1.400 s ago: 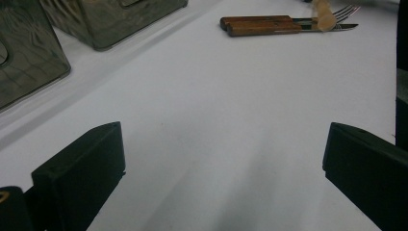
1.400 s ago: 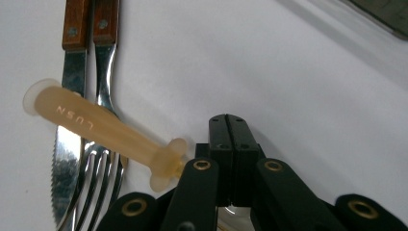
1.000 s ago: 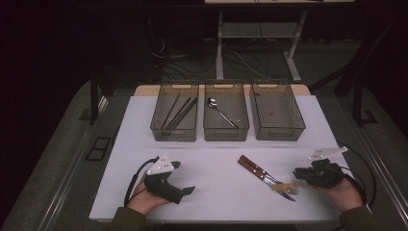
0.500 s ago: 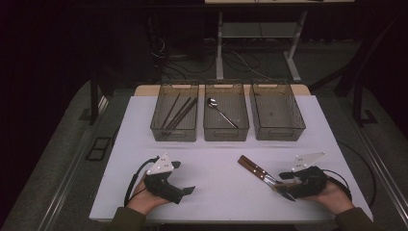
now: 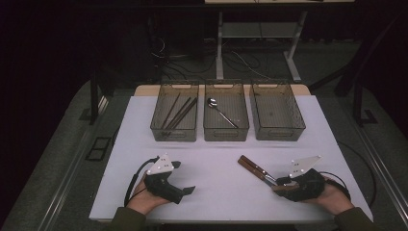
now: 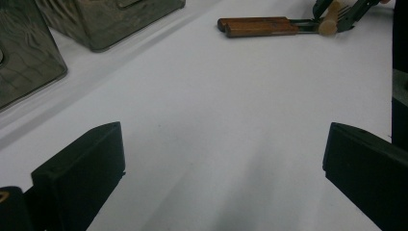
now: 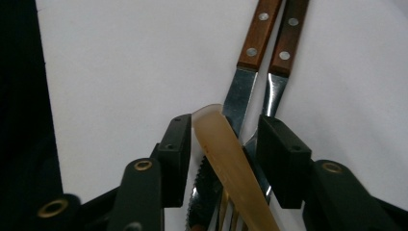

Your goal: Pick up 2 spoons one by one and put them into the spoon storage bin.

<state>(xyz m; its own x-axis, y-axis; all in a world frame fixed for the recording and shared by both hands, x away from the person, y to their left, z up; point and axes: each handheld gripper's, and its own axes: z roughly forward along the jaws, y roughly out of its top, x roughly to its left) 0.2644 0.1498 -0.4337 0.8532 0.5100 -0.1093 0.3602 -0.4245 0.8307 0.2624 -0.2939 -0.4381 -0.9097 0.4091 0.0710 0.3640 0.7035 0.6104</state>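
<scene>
Cutlery point(image 7: 250, 96) lies between the right hand-held gripper's point(image 7: 226, 159) half-closing jaws, unpressed; left hand-held gripper point(image 6: 216, 178) gapes empty. Of 3 bins, left point(image 5: 174, 134) holds chopsticks point(image 5: 179, 111), middle point(image 5: 226, 134) 1 spoon point(image 5: 219, 110).

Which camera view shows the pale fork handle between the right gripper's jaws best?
The right gripper view: the fork handle lies large between the jaws. The left gripper view shows just its pale end far off; the high view shows it tiny.

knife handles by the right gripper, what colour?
Reddish-brown wood with small silver rivets, on the two wooden-handled knives. Right gripper view shows it best.
</scene>
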